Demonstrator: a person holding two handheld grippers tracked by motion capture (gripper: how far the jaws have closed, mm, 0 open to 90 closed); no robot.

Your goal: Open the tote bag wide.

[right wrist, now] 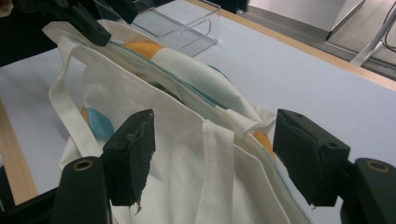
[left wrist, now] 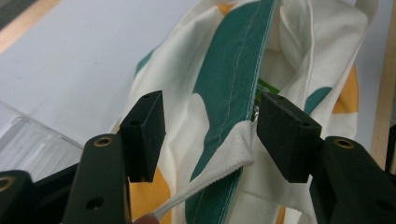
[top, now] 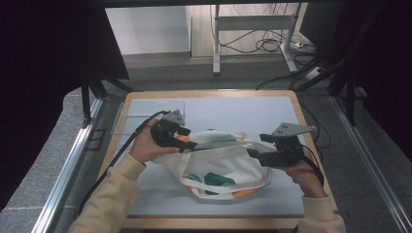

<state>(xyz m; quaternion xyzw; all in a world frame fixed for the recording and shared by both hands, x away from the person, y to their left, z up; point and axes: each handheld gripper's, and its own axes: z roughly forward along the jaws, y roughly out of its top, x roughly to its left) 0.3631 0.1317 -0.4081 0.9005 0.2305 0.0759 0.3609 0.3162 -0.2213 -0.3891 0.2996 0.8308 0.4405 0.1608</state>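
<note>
Tote bag (top: 221, 167) lies mid-table. L gripper (left wrist: 210, 126) and R gripper (right wrist: 212, 154) both spread, 2 jaws each straddling the bag's rim w/o pinching. Step looks like grabbing the mouth; next needs closing on fabric.

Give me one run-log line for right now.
left tool: open, astride tote bag rim | right tool: open, astride rim and handle | clear tray: back left on table
</note>
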